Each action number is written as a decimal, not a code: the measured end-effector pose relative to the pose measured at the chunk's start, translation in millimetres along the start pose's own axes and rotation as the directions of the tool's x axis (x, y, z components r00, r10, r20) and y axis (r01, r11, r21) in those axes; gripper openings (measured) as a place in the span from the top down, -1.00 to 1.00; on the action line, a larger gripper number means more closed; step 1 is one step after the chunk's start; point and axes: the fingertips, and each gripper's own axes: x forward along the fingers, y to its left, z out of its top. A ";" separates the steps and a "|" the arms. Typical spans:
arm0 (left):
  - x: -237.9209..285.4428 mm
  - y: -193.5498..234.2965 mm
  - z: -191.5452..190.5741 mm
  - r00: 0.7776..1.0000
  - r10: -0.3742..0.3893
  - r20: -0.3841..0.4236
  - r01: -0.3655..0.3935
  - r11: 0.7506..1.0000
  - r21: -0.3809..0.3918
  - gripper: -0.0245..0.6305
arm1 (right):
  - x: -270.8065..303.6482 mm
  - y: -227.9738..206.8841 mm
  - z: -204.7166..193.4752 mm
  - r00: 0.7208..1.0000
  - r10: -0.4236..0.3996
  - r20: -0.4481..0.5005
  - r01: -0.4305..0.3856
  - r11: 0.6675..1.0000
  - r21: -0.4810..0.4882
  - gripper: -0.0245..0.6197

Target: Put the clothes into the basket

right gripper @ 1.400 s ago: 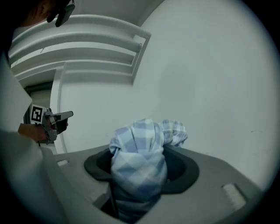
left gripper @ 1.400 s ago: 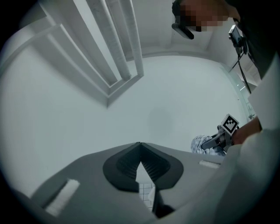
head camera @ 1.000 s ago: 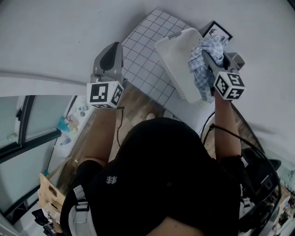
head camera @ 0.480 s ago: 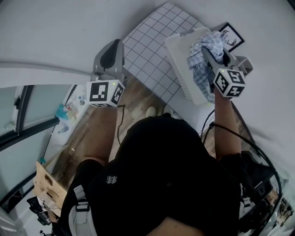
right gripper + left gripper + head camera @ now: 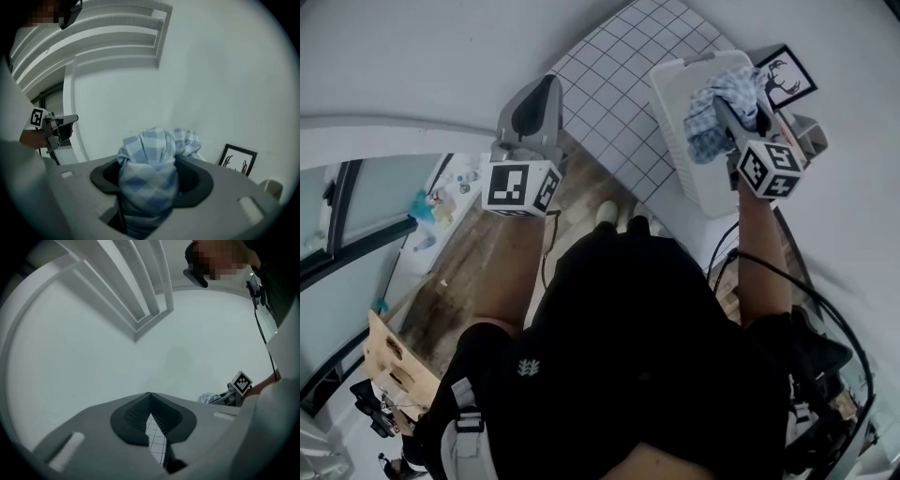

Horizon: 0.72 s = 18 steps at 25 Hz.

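My right gripper (image 5: 733,112) is shut on a blue-and-white checked cloth (image 5: 717,111), held over the open top of a white plastic basket (image 5: 673,105) that stands on the floor. In the right gripper view the cloth (image 5: 149,176) fills the gap between the jaws and bunches up above them. The left gripper (image 5: 547,84) is out to the left, away from the basket, over a white gridded mat (image 5: 619,84). Its jaws (image 5: 150,397) meet at the tips with nothing between them.
A framed picture (image 5: 787,75) leans against the wall behind the basket. Wooden floor (image 5: 487,272) runs to the left, with a wooden crate (image 5: 394,361) at the lower left. Black cables (image 5: 769,272) trail beside my right arm.
The right gripper has come down with the checked cloth, closer over the basket. The left gripper has sunk a little. The view has shifted, so the mat and basket sit higher in the picture.
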 end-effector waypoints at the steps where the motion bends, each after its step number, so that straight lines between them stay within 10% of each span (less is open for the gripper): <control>1: -0.2 -2.0 1.0 1.000 0.001 -0.006 -0.001 1.000 -0.005 0.90 | -2.5 -1.6 -1.3 1.000 0.000 -0.012 0.000 1.000 0.001 0.08; 18: 34.7 -37.0 -48.5 0.989 -0.100 -0.106 0.092 0.993 -0.075 0.90 | 13.2 -24.5 -65.3 0.987 -0.007 -0.162 0.011 1.000 0.023 0.07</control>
